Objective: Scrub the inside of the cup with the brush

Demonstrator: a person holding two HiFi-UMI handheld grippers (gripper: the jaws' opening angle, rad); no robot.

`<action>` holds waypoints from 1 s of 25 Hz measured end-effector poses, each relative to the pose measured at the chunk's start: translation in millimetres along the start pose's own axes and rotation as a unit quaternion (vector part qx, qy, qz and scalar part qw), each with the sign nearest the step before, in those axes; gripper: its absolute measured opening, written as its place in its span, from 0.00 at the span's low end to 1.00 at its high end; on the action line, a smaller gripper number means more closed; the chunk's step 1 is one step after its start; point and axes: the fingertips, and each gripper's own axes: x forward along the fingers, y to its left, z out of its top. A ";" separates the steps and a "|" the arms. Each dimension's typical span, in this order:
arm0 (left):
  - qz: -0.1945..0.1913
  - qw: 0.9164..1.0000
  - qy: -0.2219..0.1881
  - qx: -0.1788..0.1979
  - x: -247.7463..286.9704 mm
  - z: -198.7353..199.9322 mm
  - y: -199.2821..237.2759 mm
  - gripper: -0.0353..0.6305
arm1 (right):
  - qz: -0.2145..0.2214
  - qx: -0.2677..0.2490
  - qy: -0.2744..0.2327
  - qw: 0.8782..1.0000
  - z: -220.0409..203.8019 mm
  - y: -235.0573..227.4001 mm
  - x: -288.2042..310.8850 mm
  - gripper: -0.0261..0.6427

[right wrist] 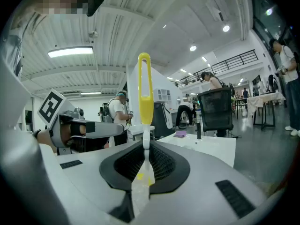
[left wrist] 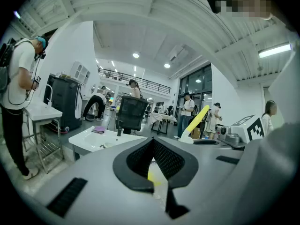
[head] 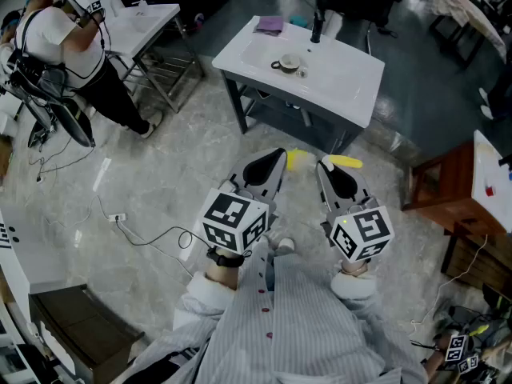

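Note:
The cup point(head: 288, 63) stands on a saucer on the white table point(head: 352, 86), well ahead of both grippers; in the left gripper view the cup point(left wrist: 108, 145) is only a small shape on that table. My right gripper point(head: 324, 165) is shut on the brush point(head: 346, 162). Its yellow handle point(right wrist: 144, 90) sticks straight out of the jaws of the right gripper point(right wrist: 143, 149). The brush point(left wrist: 199, 118) also shows in the left gripper view. My left gripper point(head: 278, 154) point(left wrist: 153, 146) is shut, level with the right one over the floor. A small yellow patch point(head: 296, 158) lies beside its tip; I cannot tell what it is.
A purple cloth point(head: 270, 25) and a black upright fitting point(head: 317, 26) are at the table's far edge. A person point(head: 56, 46) works at a second white table point(head: 148, 18) at the left. Brown wooden furniture point(head: 440, 182) stands at the right. A cable point(head: 152, 238) runs across the floor.

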 end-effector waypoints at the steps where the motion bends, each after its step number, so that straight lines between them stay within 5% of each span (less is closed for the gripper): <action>1: 0.000 1.000 0.001 0.002 1.6 -0.6 -0.4 0.07 | 0.001 0.000 -0.001 1.000 -0.5 -0.7 0.0 0.12; 25: 0.035 0.999 0.004 0.000 28.3 -6.0 29.0 0.07 | 0.021 0.017 -0.003 1.000 -4.1 -30.8 21.7 0.12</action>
